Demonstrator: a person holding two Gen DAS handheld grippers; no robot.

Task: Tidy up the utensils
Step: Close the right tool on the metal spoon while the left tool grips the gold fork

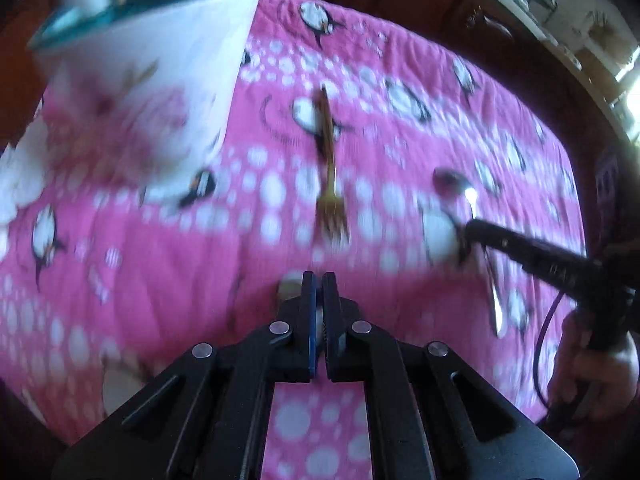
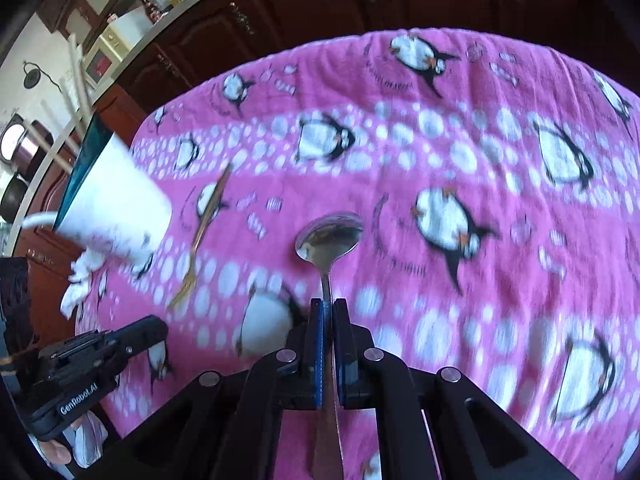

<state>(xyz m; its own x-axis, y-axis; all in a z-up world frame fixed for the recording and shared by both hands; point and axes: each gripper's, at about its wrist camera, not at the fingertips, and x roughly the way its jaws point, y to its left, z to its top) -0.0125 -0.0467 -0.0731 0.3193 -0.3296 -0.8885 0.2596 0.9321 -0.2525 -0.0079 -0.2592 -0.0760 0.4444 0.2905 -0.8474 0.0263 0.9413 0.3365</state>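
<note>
Overall, a pink fleece blanket (image 2: 400, 168) printed with penguins and white dots covers the table; dark wooden cabinets (image 2: 320, 4) stand beyond its far edge.

White cup (image 2: 116, 204) with a teal rim: stands near the blanket's far left corner, on a white cloth (image 2: 80, 280) at the left edge. Pale wooden sticks (image 2: 78, 76) rise out of it. The floral print on its side is blurred in the left wrist view (image 1: 152, 80).

Right gripper (image 2: 329, 308): pitched steeply down toward the blanket. Its jaws are pressed together on the handle of a steel spoon (image 2: 330, 236). The bowl sticks out forward past the fingertips and faces up; the handle runs back between the pads toward the camera. From the left wrist view the same gripper (image 1: 470, 232) enters from the right edge, a hand (image 1: 592, 372) wrapped around its grip, with the spoon (image 1: 456, 184) slanting through the fingertips, bowl end toward the middle of the blanket.

Left gripper (image 1: 319, 280): also pointed steeply down, over the near part of the blanket. Jaws closed pad to pad; nothing visible between them. In the right wrist view its body (image 2: 100, 360) sits at the near left edge.

Gold fork (image 1: 330, 168): lies flat on the blanket between cup and spoon, tines toward the near edge, just ahead of the left fingertips and apart from them. Motion blur throughout.
</note>
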